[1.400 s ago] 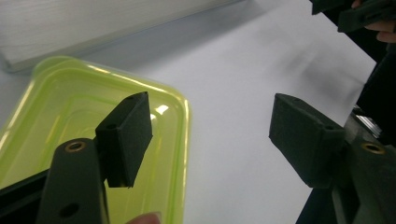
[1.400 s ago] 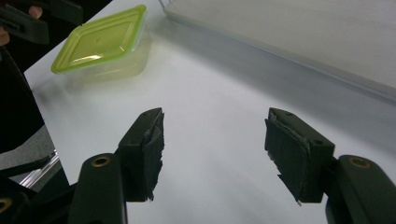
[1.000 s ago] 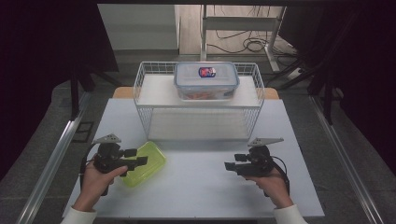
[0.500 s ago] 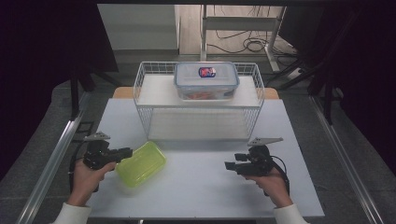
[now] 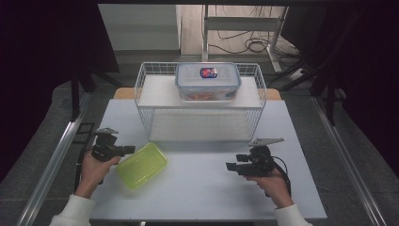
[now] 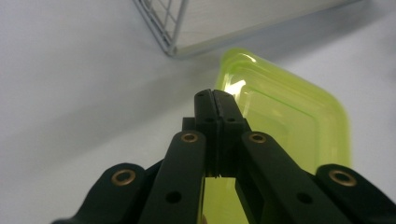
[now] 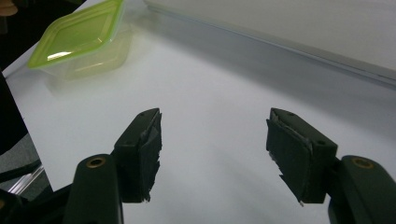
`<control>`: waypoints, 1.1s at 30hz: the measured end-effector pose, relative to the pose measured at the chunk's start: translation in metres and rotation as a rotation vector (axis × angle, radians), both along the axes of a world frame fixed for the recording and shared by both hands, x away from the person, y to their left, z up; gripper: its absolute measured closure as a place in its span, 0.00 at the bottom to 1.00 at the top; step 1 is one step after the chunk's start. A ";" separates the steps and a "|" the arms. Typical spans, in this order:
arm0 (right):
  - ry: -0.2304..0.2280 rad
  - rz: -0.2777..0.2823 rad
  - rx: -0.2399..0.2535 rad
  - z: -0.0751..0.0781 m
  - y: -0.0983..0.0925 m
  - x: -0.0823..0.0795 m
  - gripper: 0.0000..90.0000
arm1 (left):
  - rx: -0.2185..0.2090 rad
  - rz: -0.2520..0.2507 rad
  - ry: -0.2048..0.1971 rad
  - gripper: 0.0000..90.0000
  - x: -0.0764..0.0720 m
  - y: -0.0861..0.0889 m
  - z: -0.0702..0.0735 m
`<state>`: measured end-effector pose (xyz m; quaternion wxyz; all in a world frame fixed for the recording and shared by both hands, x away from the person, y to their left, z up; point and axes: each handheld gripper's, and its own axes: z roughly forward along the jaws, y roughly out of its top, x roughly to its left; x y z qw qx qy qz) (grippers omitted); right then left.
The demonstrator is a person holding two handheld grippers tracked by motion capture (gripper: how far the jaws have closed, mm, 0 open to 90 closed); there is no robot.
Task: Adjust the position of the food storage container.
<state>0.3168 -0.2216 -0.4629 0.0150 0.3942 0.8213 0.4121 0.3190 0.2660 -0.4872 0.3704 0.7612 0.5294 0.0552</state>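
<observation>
- The green-lidded container (image 5: 141, 165) sits on the desk (image 5: 207, 188) in its front-left part, close to the left edge and turned at a slant to the desk's edges; it has a clear body under a lime-green lid.
- In the right gripper view the same container (image 7: 81, 39) lies toward the far left corner of the picture, flat on the desk, lid on top.
- The left gripper (image 5: 127, 150) is at the container's left end, its tips right at the lid's rim. Its jaws have just been closing and now stand pressed together; in the left gripper view (image 6: 215, 100) the two black pads meet with no gap and nothing between them, and the green lid (image 6: 289, 126) lies just beyond and below the tips. Whether the tips touch the lid cannot be told.
- The left hand (image 5: 96, 169) holds that gripper near the desk's left edge, a white sleeve behind it.
- The right gripper (image 5: 231, 166) is held over the front-right part of the desk, well apart from the container and pointing toward it. Its jaws stand wide apart (image 7: 215, 149) with bare desk between them.
- The right hand (image 5: 272, 183) grips it from the front edge side.
- A white wire basket (image 5: 146, 101) stands across the back half of the desk, its near left corner just beyond the container.
- A clear box with a blue-grey lid (image 5: 208, 81) rests on top of the basket, near the middle.
</observation>
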 end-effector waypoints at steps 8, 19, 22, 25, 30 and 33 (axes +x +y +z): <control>0.003 -0.005 0.004 0.000 -0.003 0.000 0.39 | 0.008 -0.022 0.038 1.00 0.021 -0.008 -0.005; -0.006 -0.014 0.010 0.003 -0.009 -0.002 0.40 | 0.038 -0.069 0.081 1.00 0.032 -0.027 -0.012; -0.008 -0.018 0.011 0.004 -0.011 -0.002 0.40 | 0.022 -0.105 0.080 1.00 0.028 -0.038 -0.013; -0.006 -0.024 0.012 0.004 -0.013 -0.001 0.40 | 0.012 -0.120 0.081 1.00 0.026 -0.044 -0.012; -0.003 -0.020 0.006 0.002 -0.012 -0.001 0.39 | 0.019 -0.153 0.087 1.00 0.021 -0.052 -0.011; -0.007 -0.019 0.001 0.002 -0.010 -0.002 0.39 | 0.025 -0.173 0.080 1.00 0.018 -0.058 -0.010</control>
